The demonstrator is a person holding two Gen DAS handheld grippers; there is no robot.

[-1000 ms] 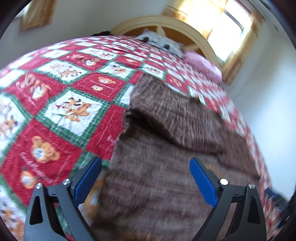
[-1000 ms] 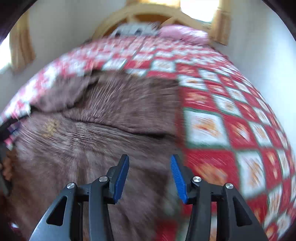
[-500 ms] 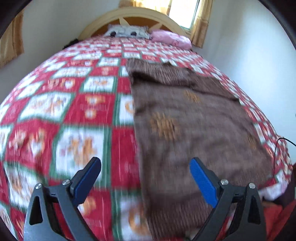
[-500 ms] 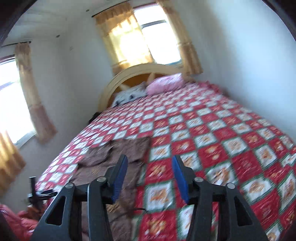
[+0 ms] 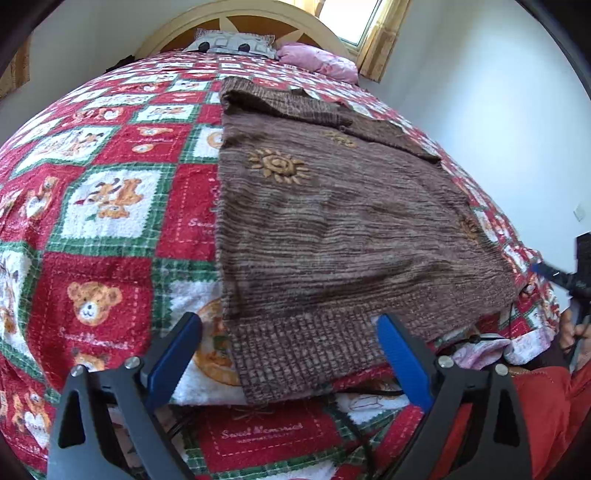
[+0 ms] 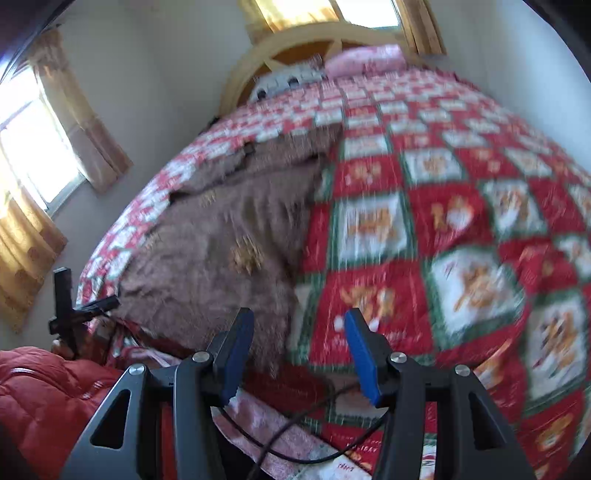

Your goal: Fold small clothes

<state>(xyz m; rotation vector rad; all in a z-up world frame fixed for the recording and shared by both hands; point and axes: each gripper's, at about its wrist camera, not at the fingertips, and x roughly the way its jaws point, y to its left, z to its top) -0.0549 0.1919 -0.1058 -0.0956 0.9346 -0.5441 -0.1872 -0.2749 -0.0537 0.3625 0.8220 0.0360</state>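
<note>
The left gripper (image 5: 288,354) hovers with jaws apart, a brown sweater (image 5: 332,229) on the bed (image 5: 110,229) just ahead. The right gripper (image 6: 297,354) is also spread and empty, the sweater ahead to its left.

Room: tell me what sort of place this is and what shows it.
A bedroom, most likely in a home. A bed with an arched wooden headboard carries a red teddy-bear quilt and pillows; curtained windows flank it. A brown sweater lies flat on the quilt.

Left gripper (image 5: 288,354), right gripper (image 6: 297,354): black triangular-cutout frames, blue pads, silver screws (red puffy garment (image 6: 40,398), probably the person's jacket).
</note>
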